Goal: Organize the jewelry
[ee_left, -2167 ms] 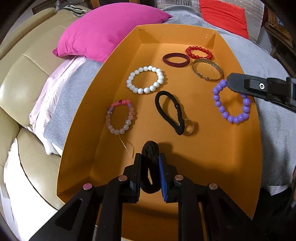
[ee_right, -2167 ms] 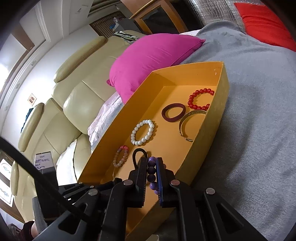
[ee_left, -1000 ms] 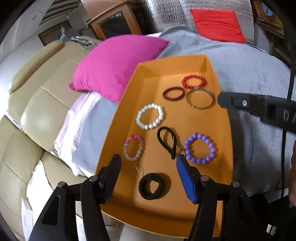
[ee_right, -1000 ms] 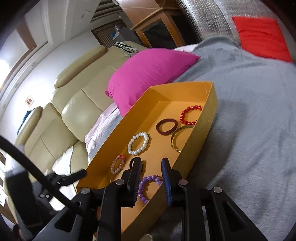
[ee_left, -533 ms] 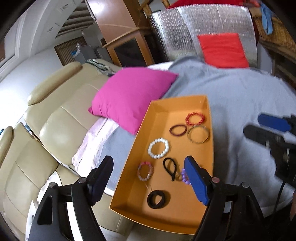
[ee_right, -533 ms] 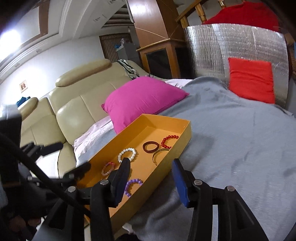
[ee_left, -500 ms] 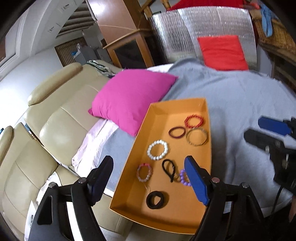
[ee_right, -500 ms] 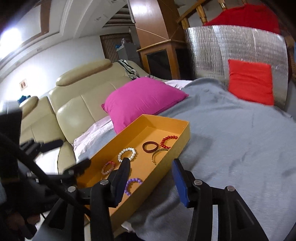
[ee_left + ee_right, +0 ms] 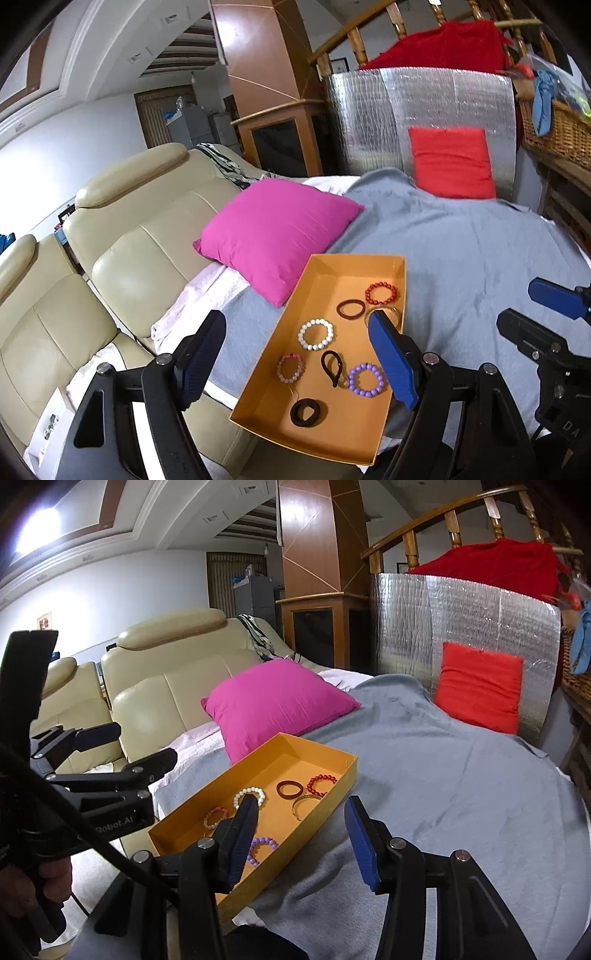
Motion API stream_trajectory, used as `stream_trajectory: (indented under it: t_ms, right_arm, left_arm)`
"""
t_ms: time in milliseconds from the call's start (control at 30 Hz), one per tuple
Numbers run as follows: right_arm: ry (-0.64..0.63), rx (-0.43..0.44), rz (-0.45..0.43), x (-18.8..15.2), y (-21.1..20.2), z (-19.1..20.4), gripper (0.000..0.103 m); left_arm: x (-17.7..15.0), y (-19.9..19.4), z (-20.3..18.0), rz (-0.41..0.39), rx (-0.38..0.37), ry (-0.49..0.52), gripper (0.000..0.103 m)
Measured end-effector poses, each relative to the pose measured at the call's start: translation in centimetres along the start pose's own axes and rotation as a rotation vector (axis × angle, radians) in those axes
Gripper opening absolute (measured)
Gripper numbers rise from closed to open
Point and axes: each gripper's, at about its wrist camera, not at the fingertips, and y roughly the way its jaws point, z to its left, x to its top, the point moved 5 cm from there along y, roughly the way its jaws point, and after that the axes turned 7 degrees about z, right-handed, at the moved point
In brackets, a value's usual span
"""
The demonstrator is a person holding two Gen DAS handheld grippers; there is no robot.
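The only writing that reads clearly is "Robot.AI", printed on the side of the left gripper (image 9: 140, 753) in the right wrist view; letters "DA" show on the body of the right gripper (image 9: 532, 310) in the left wrist view.

The orange tray (image 9: 266, 373) is the landmark. It rests on a grey blanket (image 9: 480, 266), with a pink cushion (image 9: 273, 236) touching its far left corner. Inside it lie the jewelry pieces, apart from one another: a red bead bracelet (image 9: 381, 292) at the far end, a dark red band (image 9: 351, 308) and a gold bangle (image 9: 391, 314) just nearer, a white bead bracelet (image 9: 316, 334) in the middle, then a pink bracelet (image 9: 291, 367), a thin black hair tie (image 9: 331, 365) and a purple bead bracelet (image 9: 366, 379), and a thick black hair tie (image 9: 305, 412) at the near end.

The left gripper hangs above the tray's near end, jaws spread wide and empty. The right gripper (image 9: 301, 843) hovers over the tray's near right edge, its jaws opening, nothing between them.
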Motion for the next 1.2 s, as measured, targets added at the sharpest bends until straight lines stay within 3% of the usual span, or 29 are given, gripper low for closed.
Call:
stream_trajectory:
  t_ms: [500,1200]
  right_arm:
    - [-0.079,-0.016,0.024,1.1,0.6,3.8,0.053]
    - [-0.115,-0.033,0.042,1.6,1.4,5.4,0.053]
  left_arm:
    - [-0.3,0.1,2.5,0.015,-0.014,-0.061,0.08]
    - [-1.0,0.8,4.3,0.029,-0.018,-0.097,0.08]
